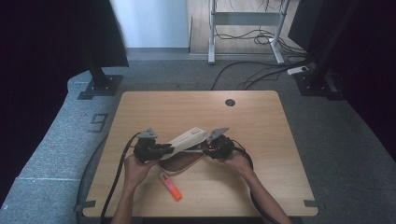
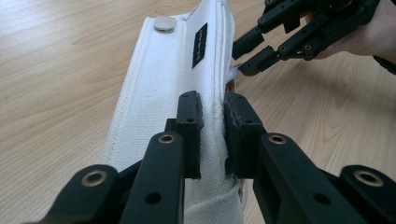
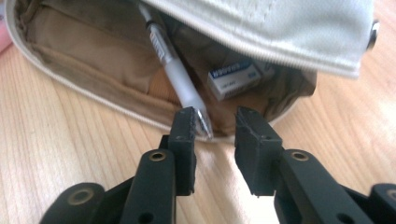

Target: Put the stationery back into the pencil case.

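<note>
Pen [image 3: 180, 79] lies half hidden under pouch [image 3: 280, 32] flap.

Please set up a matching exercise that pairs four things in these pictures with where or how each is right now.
1 left gripper
2 right gripper
3 pen
4 orange marker

A lies on the bare table
B shut on the white pencil case's flap
C jaws apart at the case's mouth
D sticks out of the open case

Pairs: 1-B, 2-C, 3-D, 4-A
</note>
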`<state>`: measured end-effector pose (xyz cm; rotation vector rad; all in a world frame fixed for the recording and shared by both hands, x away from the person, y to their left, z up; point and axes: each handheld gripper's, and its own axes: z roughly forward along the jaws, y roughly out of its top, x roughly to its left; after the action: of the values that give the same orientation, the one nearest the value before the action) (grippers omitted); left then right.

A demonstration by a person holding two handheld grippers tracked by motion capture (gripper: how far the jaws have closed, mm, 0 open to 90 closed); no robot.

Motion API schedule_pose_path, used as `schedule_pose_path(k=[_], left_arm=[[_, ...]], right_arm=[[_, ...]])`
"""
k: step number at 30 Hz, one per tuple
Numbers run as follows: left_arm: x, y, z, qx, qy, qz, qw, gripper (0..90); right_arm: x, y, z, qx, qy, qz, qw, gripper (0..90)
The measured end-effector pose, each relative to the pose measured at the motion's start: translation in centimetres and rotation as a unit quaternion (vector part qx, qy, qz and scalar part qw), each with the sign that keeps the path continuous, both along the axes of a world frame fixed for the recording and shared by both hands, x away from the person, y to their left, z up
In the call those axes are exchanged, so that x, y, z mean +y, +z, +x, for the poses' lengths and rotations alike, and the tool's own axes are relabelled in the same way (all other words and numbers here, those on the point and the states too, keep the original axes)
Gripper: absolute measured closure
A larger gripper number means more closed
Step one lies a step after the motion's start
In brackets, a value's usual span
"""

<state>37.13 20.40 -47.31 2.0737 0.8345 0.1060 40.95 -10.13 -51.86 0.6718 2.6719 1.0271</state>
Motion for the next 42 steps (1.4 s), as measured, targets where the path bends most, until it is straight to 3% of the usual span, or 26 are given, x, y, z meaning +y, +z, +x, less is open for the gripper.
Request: schedule_pose_path(k=[7,23,29,35,42], left_arm=[[0.0,0.0,0.0,0.001,-0.002,0.0,1.0,77.1],[-0.2,-0.1,0.0,0.002,-0.003,-0.002,1.0,77.0],[-0.1,-0.1,0.0,0.0,0.0,-0.001,1.0,77.2],[0.1,-0.2,0.1,-0.003,0.006,0.0,1.0,77.5],[0.2,-0.3,0.2,-0.005,0.014,0.002,0.9999,77.6]], right_arm=[[0.4,-0.3,0.3,0.003,0.005,-0.009,0.9999,78.9],[1.8,-0.3,1.7,-0.022,-0.018,-0.017,0.9995,77.0],[1.0,0.1,1.4,-0.015,-0.024,0.002,0.9996,70.4],[0.3,0.7,0.2,-0.009,-0.026,0.019,0.9994,52.4],[0.1,0.5,-0.8,0.006,-0.03,0.025,0.9992,39.5]])
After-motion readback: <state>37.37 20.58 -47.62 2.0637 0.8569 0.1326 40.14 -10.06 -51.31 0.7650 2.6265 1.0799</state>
